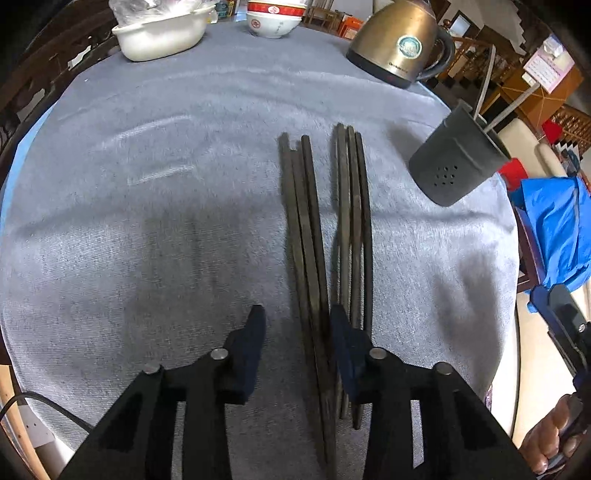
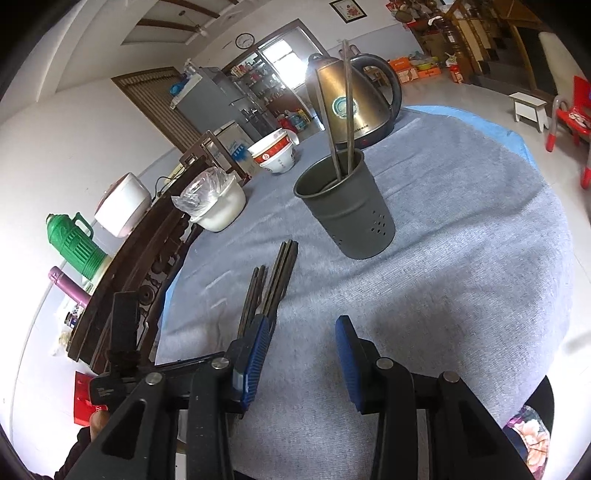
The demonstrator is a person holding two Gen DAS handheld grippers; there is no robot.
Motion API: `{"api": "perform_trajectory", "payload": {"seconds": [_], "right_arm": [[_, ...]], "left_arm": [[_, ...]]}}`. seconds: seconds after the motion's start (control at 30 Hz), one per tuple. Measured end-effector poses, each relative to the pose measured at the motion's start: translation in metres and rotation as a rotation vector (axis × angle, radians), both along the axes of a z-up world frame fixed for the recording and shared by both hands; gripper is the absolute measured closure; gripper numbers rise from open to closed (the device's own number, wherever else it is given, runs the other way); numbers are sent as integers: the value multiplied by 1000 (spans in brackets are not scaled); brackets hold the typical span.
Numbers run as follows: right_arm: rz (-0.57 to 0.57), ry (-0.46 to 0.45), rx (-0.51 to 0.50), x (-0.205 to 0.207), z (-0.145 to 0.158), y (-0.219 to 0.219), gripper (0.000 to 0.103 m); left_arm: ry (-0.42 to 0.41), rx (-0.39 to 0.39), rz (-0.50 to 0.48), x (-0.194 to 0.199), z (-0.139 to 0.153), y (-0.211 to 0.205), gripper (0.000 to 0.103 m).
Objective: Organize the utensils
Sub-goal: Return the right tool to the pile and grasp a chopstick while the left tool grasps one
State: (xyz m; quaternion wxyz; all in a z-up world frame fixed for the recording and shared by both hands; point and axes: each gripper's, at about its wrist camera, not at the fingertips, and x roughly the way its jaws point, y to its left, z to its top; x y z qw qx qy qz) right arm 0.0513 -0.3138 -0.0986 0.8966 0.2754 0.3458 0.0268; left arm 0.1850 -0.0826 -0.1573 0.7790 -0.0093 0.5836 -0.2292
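The grey tablecloth (image 1: 147, 221) lay bare to the left of the chopsticks (image 1: 306, 236), so a gripper could pass there. On the right, the dark holder (image 2: 347, 210) stood in the way, and the kettle (image 2: 354, 99), bowls (image 2: 275, 155) and white basin (image 2: 218, 203) blocked the far edge.

White walls (image 2: 92, 122) carried a round clock (image 2: 245, 40) and a framed picture (image 2: 348, 10). Daylight entered through a window (image 2: 280, 55); a brown louvred door (image 2: 162, 107), grey refrigerator (image 2: 214, 99) and red plastic chair (image 2: 570, 110) stood on pale floor (image 2: 480, 96).
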Motion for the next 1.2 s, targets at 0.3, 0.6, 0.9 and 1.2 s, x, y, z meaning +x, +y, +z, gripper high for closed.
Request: {"api": "perform_trajectory", "payload": {"seconds": [0.3,0.6,0.9,1.2], "right_arm": [[26,19,-7,7,-5,11,62],[33,46,-10,15,-8,14,62],[79,123,-24,59,-18,32,62],[113,212,-120,128,-40,67,64]], "left_arm": [[-20,15,70,14,2,32,70],[-8,3,150,17,0,64,71],[90,-140,164,2,-2,74,96],[147,-232,211,-4,-4,83,96]]}}
